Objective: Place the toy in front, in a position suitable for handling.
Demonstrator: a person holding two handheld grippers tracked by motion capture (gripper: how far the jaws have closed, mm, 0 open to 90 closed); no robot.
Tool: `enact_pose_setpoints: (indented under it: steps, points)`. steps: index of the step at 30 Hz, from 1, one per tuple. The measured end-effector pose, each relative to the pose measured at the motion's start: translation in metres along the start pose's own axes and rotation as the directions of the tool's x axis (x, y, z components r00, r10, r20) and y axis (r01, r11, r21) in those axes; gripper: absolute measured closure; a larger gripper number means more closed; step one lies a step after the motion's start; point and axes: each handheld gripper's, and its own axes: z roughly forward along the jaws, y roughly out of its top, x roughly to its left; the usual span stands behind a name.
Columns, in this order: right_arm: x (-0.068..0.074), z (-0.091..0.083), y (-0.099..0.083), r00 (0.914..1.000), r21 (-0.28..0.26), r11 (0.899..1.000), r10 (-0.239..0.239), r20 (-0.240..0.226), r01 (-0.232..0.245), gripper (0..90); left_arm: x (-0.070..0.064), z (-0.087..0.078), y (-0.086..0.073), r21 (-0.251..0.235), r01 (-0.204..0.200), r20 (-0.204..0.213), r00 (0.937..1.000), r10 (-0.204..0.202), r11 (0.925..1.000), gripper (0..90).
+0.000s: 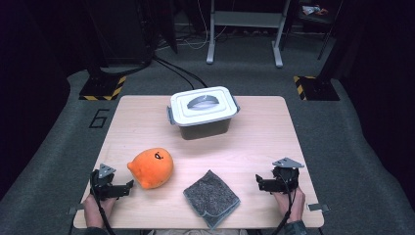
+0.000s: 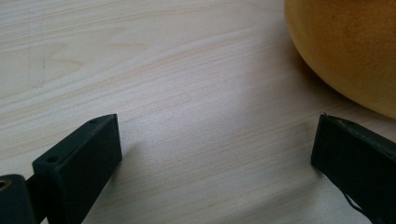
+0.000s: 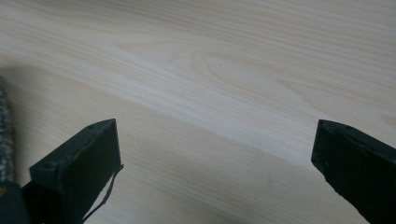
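At the near edge of the counter, the left gripper rests close to the near left corner with its jaws spread wide and nothing between them. The right gripper rests close to the near right corner, its jaws also wide apart and empty. Between the two, a grey cloth lies flat at the near edge. The orange plush toy sits just beside the left gripper, a little further in. At the far edge, near the middle, stands a storage box with a white lid on it.
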Motion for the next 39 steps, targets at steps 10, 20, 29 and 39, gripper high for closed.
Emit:
enact_pose_setpoints:
  steps: [10,20,29,39]
  points:
    - [0.033,0.000,0.008,0.9940,-0.001,0.997,-0.071,-0.083,0.071,0.5,0.000,0.000,0.000,0.000,0.001,0.001,1.0000,-0.001,1.0000,1.4]
    - [0.077,0.001,0.017,0.9688,-0.002,0.988,-0.152,-0.196,0.154,0.9,0.000,0.000,0.000,-0.010,-0.002,-0.004,1.0000,0.002,1.0000,1.8]
    - [0.112,0.010,0.019,0.9329,0.004,0.973,-0.218,-0.287,0.229,1.8,0.000,0.000,-0.001,-0.013,-0.003,-0.003,1.0000,0.003,0.9999,2.3]
    - [0.140,0.026,0.019,0.8990,0.015,0.953,-0.280,-0.337,0.303,2.6,0.000,0.001,0.000,-0.013,0.004,0.003,1.0000,-0.004,0.9999,2.5]
